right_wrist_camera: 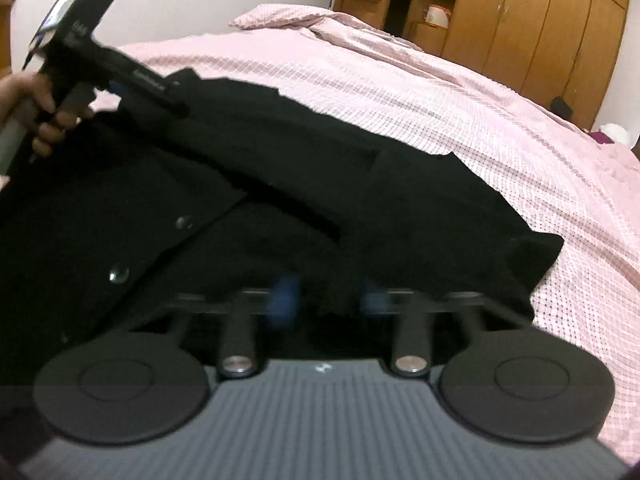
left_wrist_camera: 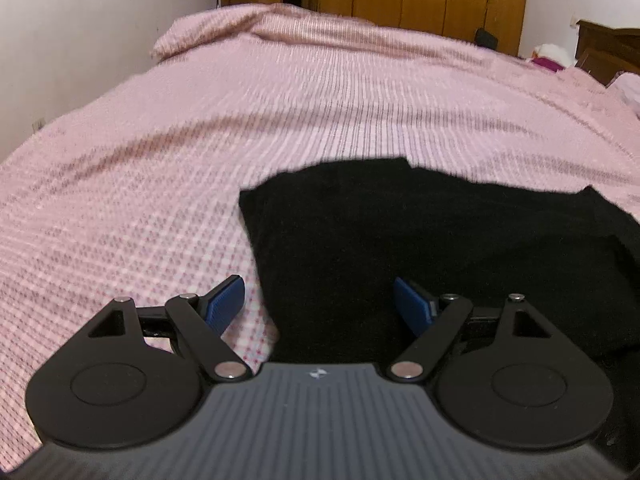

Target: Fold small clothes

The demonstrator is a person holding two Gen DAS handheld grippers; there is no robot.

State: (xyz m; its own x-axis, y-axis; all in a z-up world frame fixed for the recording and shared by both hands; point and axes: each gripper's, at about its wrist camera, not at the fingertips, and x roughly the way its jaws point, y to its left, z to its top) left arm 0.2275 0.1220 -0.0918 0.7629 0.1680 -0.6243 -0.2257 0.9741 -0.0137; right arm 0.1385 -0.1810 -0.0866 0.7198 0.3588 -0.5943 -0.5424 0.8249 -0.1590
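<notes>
A black buttoned garment (right_wrist_camera: 280, 200) lies spread on the pink checked bedspread (right_wrist_camera: 460, 92); it also shows in the left wrist view (left_wrist_camera: 400, 248). My left gripper (left_wrist_camera: 319, 300) is open with blue pads, low over the garment's left edge, holding nothing. It appears in the right wrist view (right_wrist_camera: 132, 76), held by a hand at the garment's far left. My right gripper (right_wrist_camera: 329, 300) is blurred, its blue pads part way apart over the garment's near edge, with dark cloth between them; grip unclear.
The bed (left_wrist_camera: 320, 92) stretches away to a folded pink cover at the far end. Wooden wardrobes (right_wrist_camera: 520, 20) stand behind it. A white wall (left_wrist_camera: 80, 40) runs along the left. A dark headboard (left_wrist_camera: 608, 48) and pillows sit at far right.
</notes>
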